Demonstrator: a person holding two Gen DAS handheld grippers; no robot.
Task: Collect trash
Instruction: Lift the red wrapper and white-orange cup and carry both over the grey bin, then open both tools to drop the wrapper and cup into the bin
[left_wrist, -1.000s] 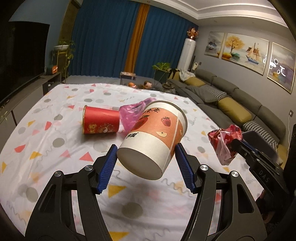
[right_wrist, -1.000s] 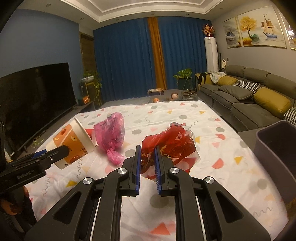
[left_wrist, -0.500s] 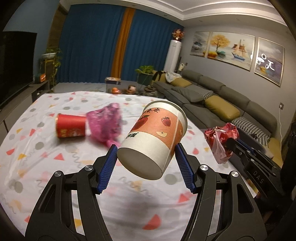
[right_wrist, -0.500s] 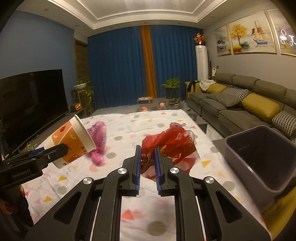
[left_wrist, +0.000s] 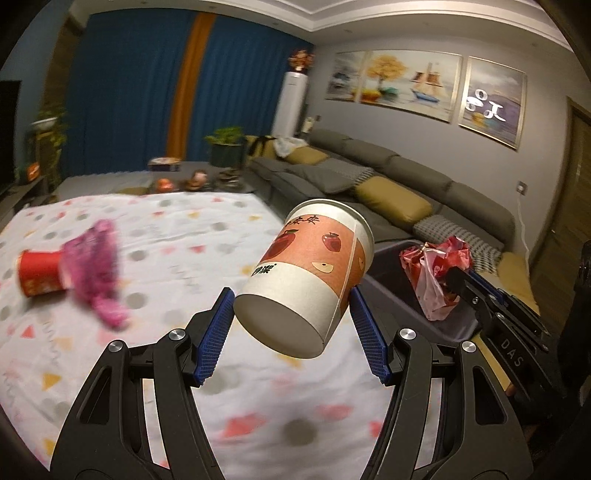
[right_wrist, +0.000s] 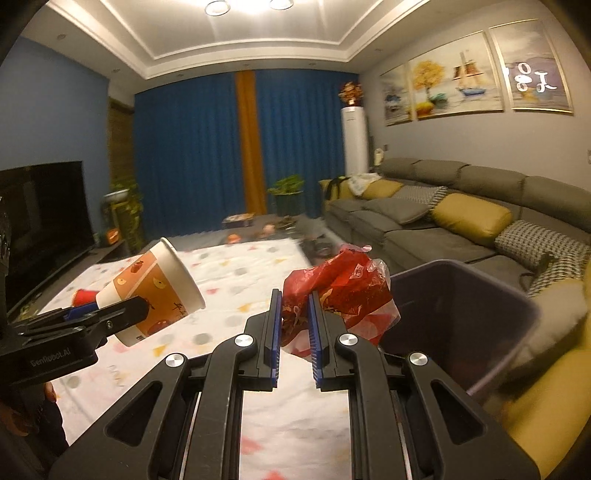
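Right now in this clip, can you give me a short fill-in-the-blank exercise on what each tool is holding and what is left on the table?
1. The left tool grips a paper ____.
2. The right tool pinches a crumpled ____ plastic bag beside the dark bin.
3. On the patterned tablecloth, the pink bag lies against a ____ cup on its side.

Missing words: cup; red; red

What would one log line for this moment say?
left hand-held gripper: holds paper cup | right hand-held gripper: holds red bag beside bin | on table: red cup, pink bag
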